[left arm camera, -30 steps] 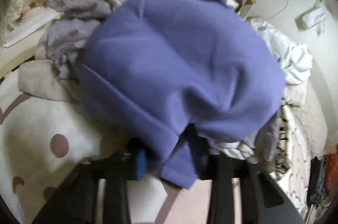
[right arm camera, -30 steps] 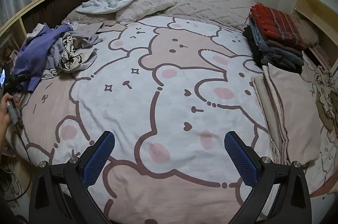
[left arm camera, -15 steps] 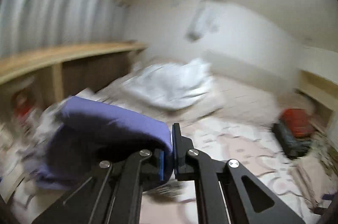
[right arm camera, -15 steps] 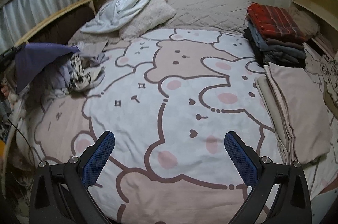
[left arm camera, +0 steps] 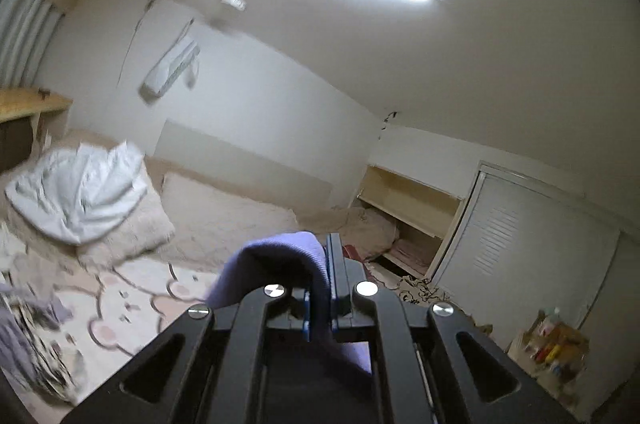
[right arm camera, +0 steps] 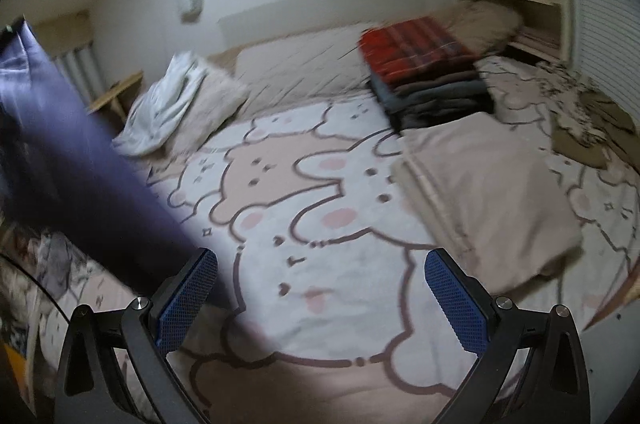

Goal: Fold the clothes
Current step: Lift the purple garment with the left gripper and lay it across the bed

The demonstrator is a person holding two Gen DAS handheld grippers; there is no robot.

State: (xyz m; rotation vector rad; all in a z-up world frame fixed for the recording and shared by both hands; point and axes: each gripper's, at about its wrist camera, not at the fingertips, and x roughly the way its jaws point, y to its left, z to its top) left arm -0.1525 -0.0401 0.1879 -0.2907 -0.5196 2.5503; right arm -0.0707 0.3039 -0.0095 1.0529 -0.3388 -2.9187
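Observation:
My left gripper [left arm camera: 325, 288] is shut on a purple garment [left arm camera: 276, 264], which bunches over the fingers and hangs below them, lifted high above the bed. In the right wrist view the same purple garment [right arm camera: 80, 168] hangs as a long dark-purple sheet across the left, reaching down beside my right gripper's left finger [right arm camera: 186, 294]. My right gripper [right arm camera: 320, 300] is open and empty, low over the bear-print bedspread [right arm camera: 340, 264].
A stack of folded clothes [right arm camera: 424, 68] with a red plaid top sits at the bed's far right, a folded beige blanket [right arm camera: 488, 196] in front of it. A white garment [right arm camera: 168, 108] lies on a pillow. An unfolded heap [left arm camera: 36, 340] lies at the left.
My left gripper has pulled the purple garment off the heap and swung it up high and rightward. The right gripper has tilted up and moved closer to the hanging garment.

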